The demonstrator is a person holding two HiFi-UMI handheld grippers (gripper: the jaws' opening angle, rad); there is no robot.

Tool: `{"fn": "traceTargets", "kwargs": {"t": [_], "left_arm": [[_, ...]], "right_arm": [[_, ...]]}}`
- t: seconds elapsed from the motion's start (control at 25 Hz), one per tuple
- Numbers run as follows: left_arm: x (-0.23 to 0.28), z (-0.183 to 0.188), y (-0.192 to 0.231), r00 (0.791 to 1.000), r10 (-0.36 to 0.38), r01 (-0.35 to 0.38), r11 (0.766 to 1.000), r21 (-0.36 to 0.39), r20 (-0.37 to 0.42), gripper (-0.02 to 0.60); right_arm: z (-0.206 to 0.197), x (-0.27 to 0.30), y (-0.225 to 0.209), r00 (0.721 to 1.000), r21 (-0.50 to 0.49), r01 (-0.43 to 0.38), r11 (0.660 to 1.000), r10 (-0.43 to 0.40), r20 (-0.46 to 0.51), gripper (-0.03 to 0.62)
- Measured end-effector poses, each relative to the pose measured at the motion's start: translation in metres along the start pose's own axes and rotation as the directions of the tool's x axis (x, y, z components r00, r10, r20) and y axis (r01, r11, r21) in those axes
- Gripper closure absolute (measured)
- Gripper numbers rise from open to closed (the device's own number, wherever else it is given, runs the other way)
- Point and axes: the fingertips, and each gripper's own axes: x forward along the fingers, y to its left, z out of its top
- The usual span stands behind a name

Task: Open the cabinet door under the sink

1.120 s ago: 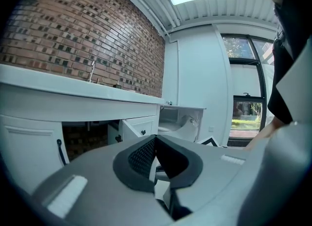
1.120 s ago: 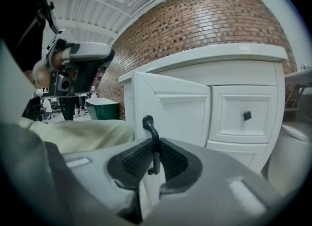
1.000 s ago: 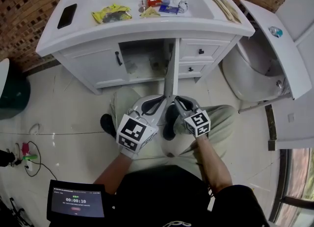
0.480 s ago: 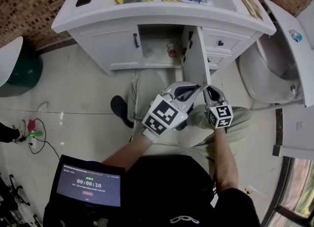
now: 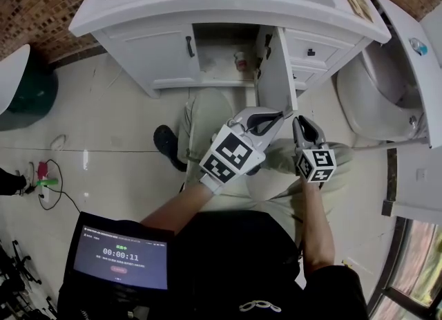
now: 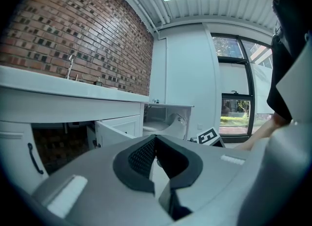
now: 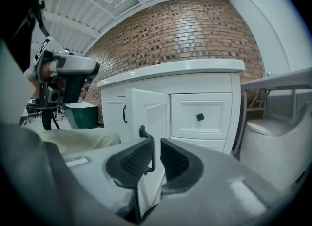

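The white vanity cabinet (image 5: 148,52) has its right-hand door (image 5: 277,70) swung out toward me, and the dark space under the sink shows behind it. In the right gripper view that door (image 7: 155,115) stands ahead. Its black handle (image 7: 143,131) sits in the narrow gap of my right gripper (image 7: 157,144), against the left pad. The head view shows the right gripper (image 5: 302,124) at the door's near corner. My left gripper (image 5: 278,116) hovers just left of it with its pads together and nothing between them (image 6: 155,139).
The left door (image 5: 169,56) is closed. Two drawers (image 5: 311,52) sit right of the opening, with a toilet (image 5: 373,97) beyond. My legs in beige trousers (image 5: 207,118) are below the door. A green bin (image 5: 21,97) stands far left, a tablet (image 5: 121,256) by my left arm.
The door, seen edge-on a second ago, now shows more of its face. Both grippers have shifted right with its free edge, and the head view has moved.
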Motion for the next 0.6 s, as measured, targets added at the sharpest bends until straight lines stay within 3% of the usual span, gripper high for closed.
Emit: {"fn": "traceTargets", "kwargs": {"t": [0.28, 0.48, 0.6], "left_arm": [[-0.016, -0.004, 0.008, 0.999, 0.031, -0.031, 1.0, -0.004, -0.008, 0.566], [-0.038, -0.011, 0.018, 0.998, 0.064, -0.064, 0.998, -0.004, -0.011, 0.566], [-0.059, -0.013, 0.03, 0.996, 0.093, -0.093, 0.996, -0.012, -0.007, 0.566]], "right_arm": [[0.055, -0.017, 0.022, 0.996, 0.011, 0.009, 1.0, -0.01, 0.093, 0.602], [0.066, -0.019, 0.034, 0.998, -0.043, 0.059, 0.997, -0.057, 0.04, 0.603], [0.079, -0.024, 0.032, 0.993, -0.021, 0.111, 0.994, -0.11, 0.049, 0.603]]}}
